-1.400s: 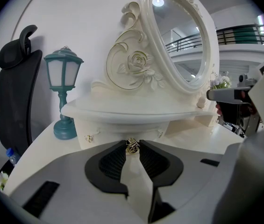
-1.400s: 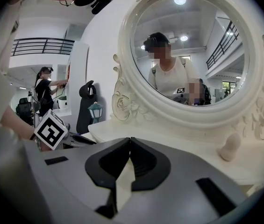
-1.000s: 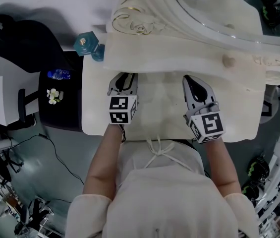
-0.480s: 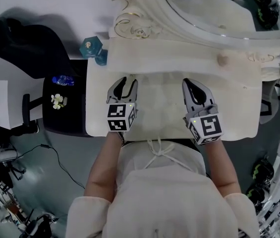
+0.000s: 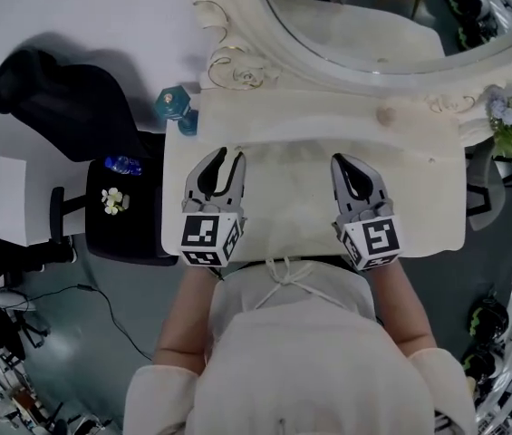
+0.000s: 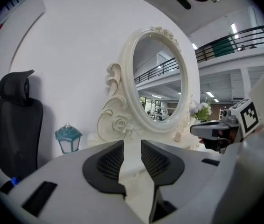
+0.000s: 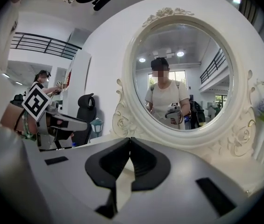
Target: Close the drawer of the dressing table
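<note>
The cream dressing table lies below me, its top bare between the grippers. Its drawer front is hidden under the table's near edge and my body. My left gripper hangs in the air over the left half of the top. Its jaws stand a little apart and are closing, with nothing between them. My right gripper hovers over the right half, its jaws shut and empty. Both point level toward the oval mirror.
A teal lantern stands at the table's back left corner and a small round knob at the back right. Flowers sit at the far right. A black chair and a black side stand are on the left.
Both grippers have lifted off the table's front edge, the left one more. The left jaws have come apart from nearly shut.
</note>
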### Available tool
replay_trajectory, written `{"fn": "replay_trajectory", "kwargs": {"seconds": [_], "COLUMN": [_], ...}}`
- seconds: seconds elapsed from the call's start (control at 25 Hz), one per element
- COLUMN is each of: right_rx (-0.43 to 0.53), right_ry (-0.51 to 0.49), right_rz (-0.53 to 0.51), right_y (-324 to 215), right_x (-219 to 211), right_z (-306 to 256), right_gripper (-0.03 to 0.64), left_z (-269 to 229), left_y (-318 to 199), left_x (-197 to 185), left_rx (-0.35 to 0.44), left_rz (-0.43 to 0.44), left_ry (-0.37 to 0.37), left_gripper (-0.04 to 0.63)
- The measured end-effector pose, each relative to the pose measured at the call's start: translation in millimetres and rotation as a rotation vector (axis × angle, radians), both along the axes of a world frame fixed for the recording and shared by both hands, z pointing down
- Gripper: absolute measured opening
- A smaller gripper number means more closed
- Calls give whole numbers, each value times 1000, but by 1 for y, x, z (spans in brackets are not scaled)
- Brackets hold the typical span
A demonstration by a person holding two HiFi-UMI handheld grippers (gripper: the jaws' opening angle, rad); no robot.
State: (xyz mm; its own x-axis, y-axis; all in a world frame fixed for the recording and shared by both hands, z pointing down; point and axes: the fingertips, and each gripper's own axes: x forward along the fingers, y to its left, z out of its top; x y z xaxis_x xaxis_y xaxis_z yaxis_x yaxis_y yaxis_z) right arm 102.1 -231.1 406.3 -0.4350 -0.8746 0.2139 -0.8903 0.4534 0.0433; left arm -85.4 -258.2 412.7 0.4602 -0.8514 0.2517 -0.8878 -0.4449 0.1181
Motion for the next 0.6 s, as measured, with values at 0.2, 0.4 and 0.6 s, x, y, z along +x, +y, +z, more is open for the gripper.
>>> {"fn": "replay_trajectory", "kwargs": {"seconds": [0.2,0.4,0.6], "right_rx": [45,62,86], "right_ry": [-22,-50,-52], "right_rz": [7,-10,-34], "right_y": [4,10,15], "right_x": [8,8,10], "right_z": [-23,-35,-46], "right_gripper": [6,6,6], "left_z": [-53,-85,-102], "left_y": [7,15,24], "left_x": [16,23,31], "left_rx": [102,164,192], "left_rz": [50,78,128], "left_ry": [-4,-13,-31], "left_gripper": [86,52,29]}}
